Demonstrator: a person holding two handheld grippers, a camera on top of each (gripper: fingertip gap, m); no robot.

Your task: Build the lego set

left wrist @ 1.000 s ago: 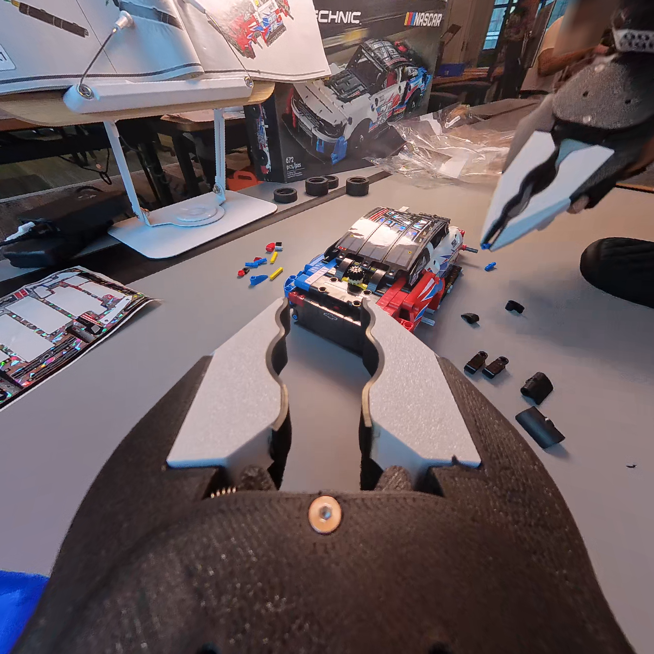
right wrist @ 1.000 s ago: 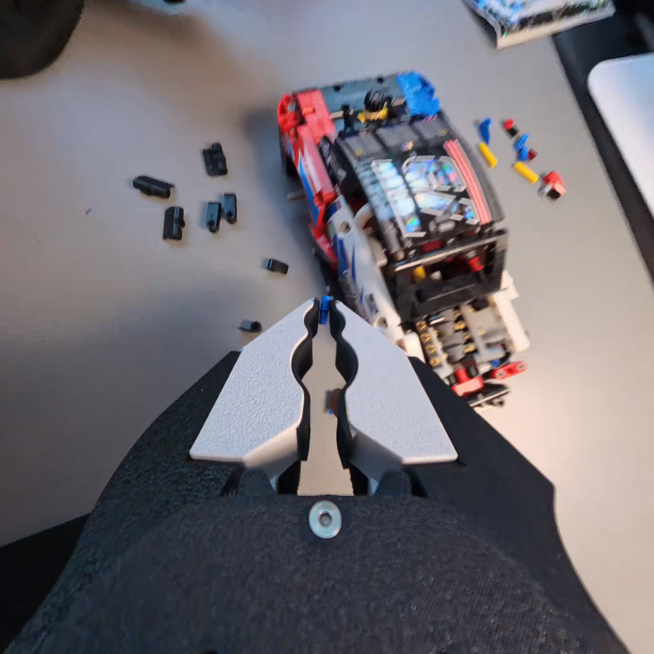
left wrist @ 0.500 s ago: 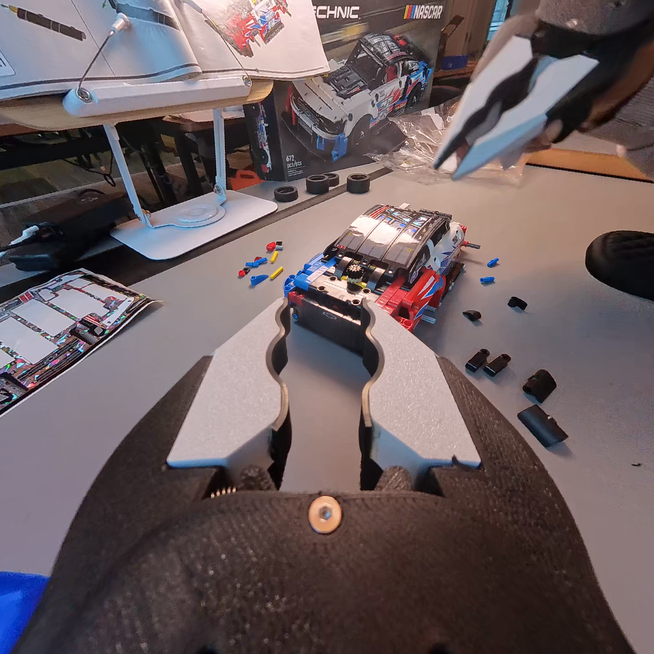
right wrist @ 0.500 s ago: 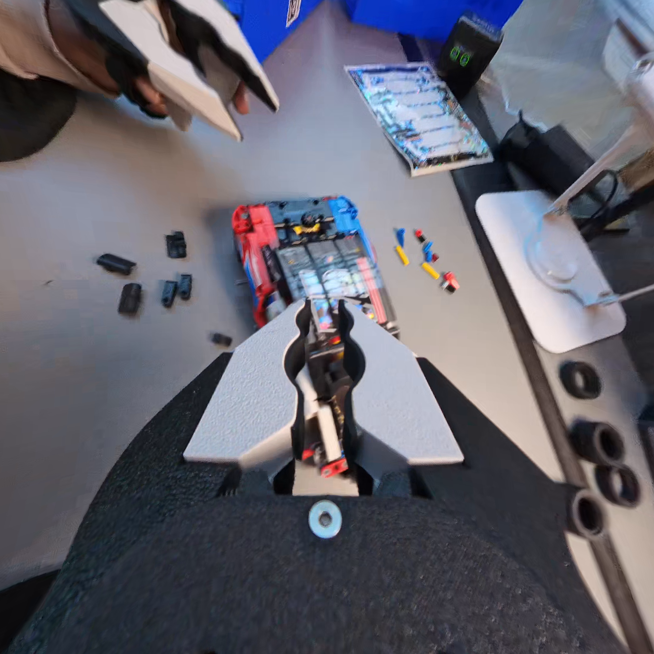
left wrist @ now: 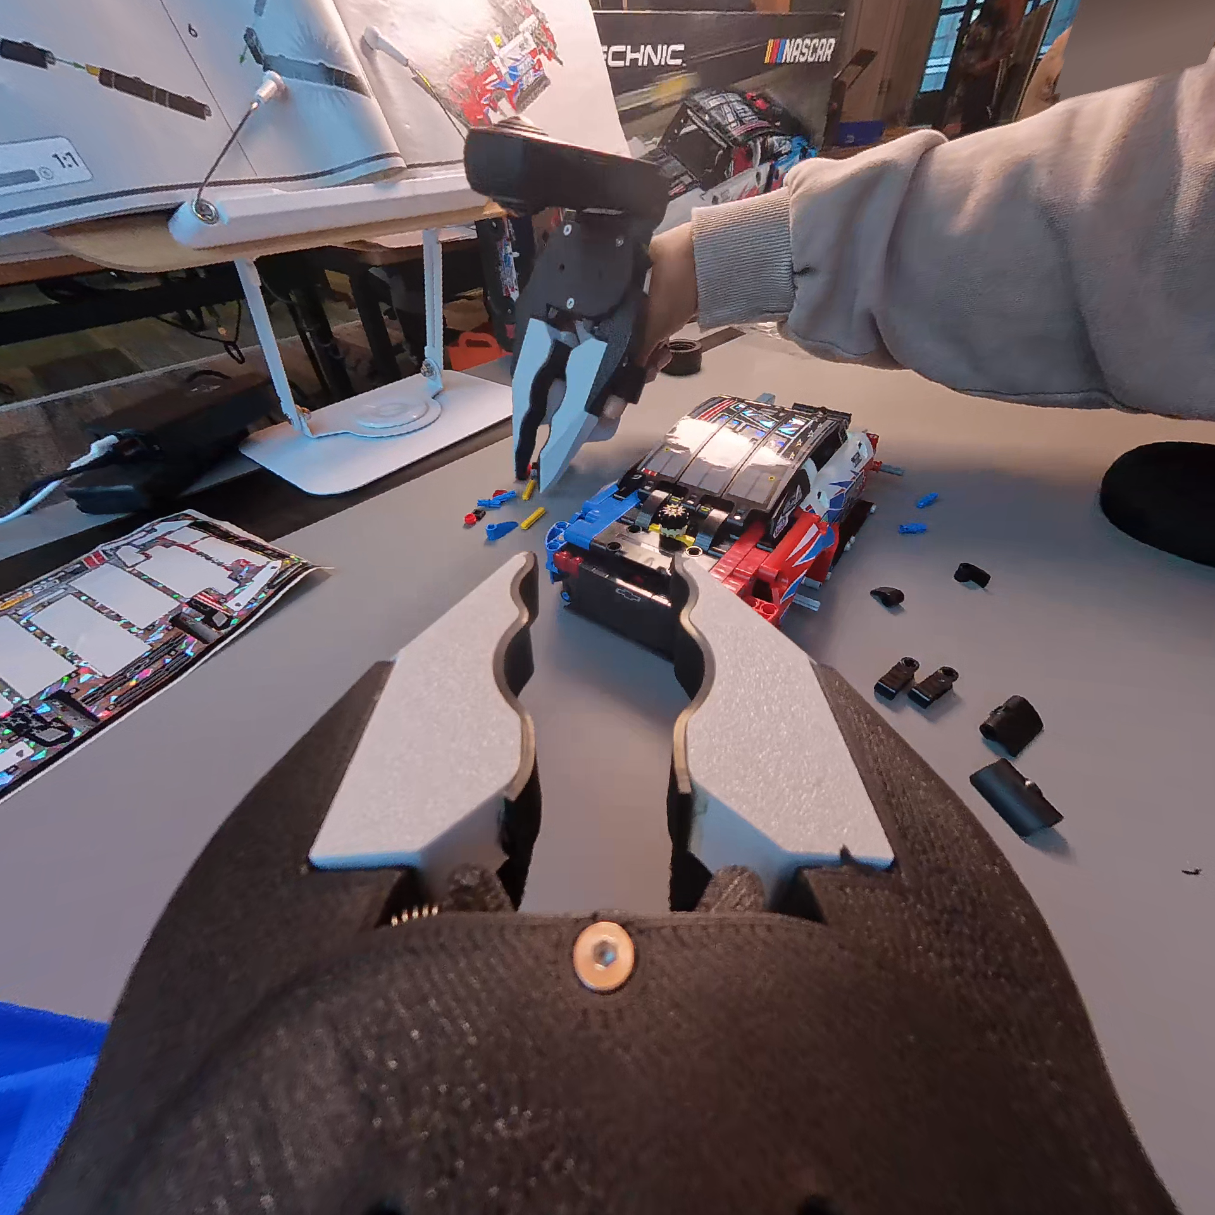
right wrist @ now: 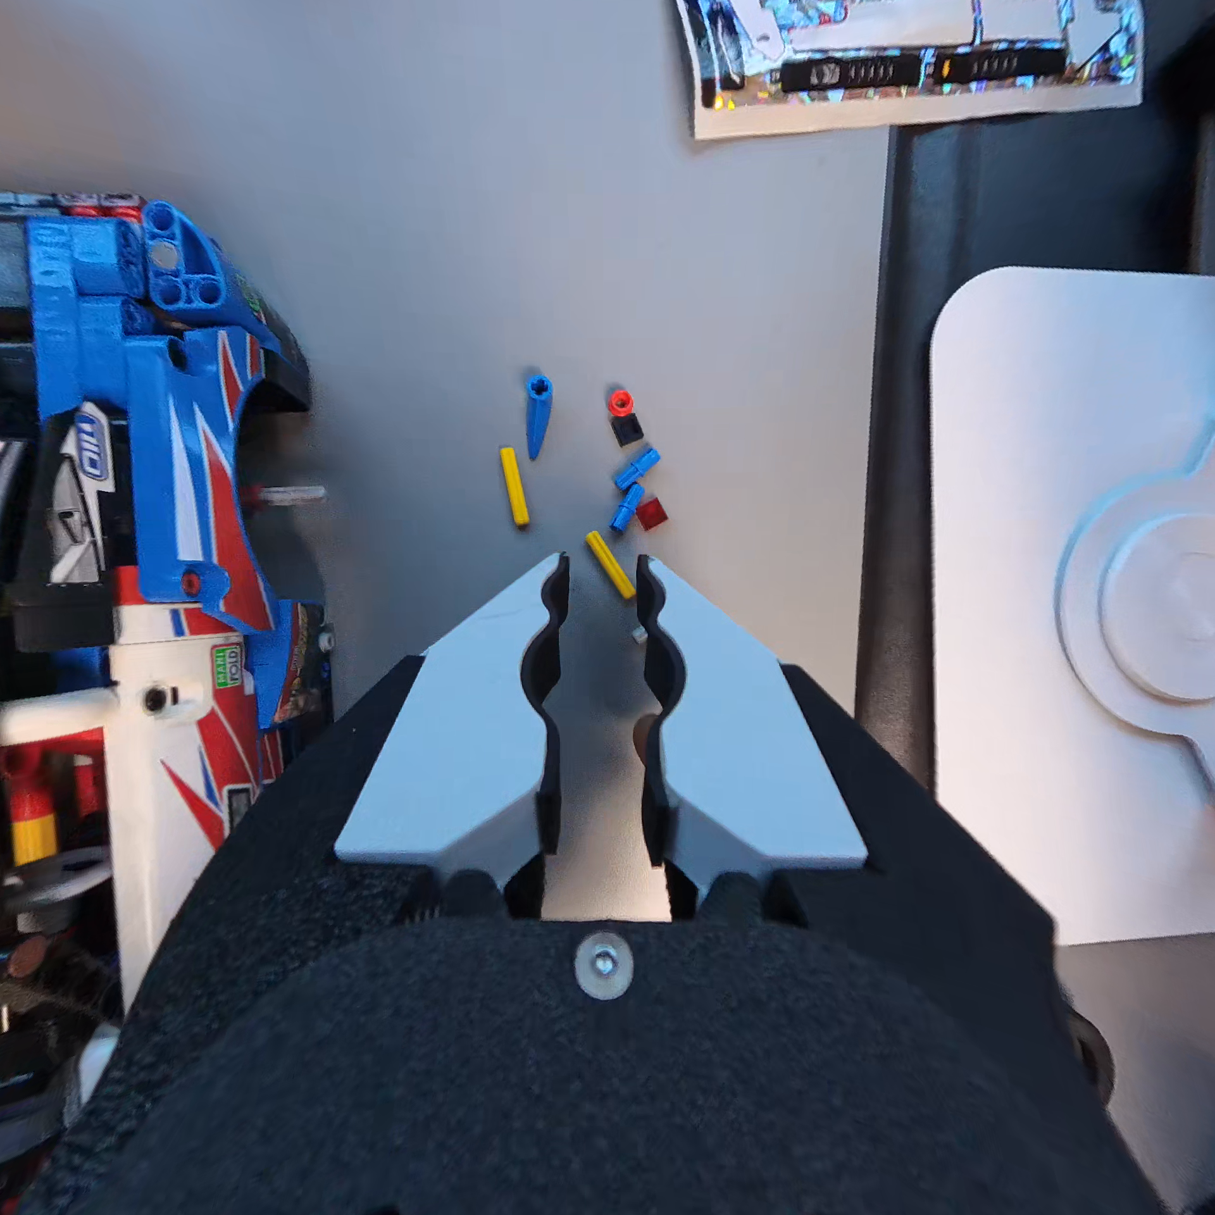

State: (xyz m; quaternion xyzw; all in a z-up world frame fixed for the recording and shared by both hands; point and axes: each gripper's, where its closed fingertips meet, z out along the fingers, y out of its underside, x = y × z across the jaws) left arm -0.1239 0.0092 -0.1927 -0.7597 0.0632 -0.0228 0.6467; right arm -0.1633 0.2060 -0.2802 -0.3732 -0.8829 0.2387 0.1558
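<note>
Part-built race car with loose pieces beside it

The red, white and blue brick car (left wrist: 716, 506) sits upright, wheel-less; small blue, yellow and red pins (right wrist: 578, 473) lie scattered left, black connectors (left wrist: 947, 710) right.

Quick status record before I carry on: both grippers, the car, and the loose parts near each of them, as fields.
left gripper: open, empty, low over the table, pointed at the car's front
right gripper: open, empty, tips down over the small coloured parts
nearest part to right tips: yellow axle, lying between the fingertips
other coloured parts: second yellow axle, blue tooth piece, two blue pins, red pieces
car: on the table, no wheels fitted
black parts: scattered on the car's other side
</note>
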